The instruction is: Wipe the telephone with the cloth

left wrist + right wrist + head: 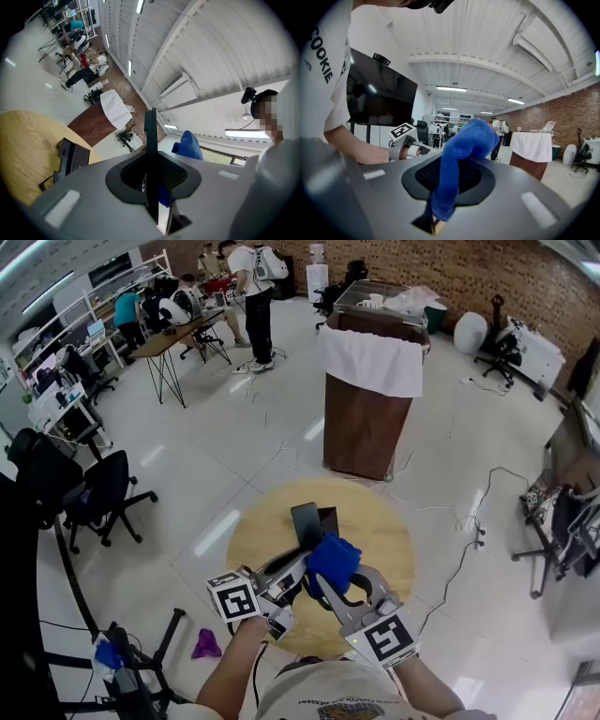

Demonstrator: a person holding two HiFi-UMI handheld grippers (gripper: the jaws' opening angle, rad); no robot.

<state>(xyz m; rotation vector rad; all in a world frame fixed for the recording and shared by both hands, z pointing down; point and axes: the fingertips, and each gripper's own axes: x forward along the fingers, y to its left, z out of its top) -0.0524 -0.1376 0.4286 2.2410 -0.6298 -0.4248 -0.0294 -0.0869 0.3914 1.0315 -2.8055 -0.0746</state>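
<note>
The telephone, a thin dark slab, is held above the round wooden table with my left gripper shut on its lower end. In the left gripper view the telephone stands edge-on between the jaws of that gripper. My right gripper is shut on a bunched blue cloth, which sits right beside the telephone's lower right side. The right gripper view shows the cloth rising out of that gripper, with the left gripper's marker cube behind it.
A small black stand sits on the table behind the telephone, also seen as the stand. Beyond the table is a brown lectern draped in white. An office chair stands left, a purple rag lies on the floor, and cables run at right.
</note>
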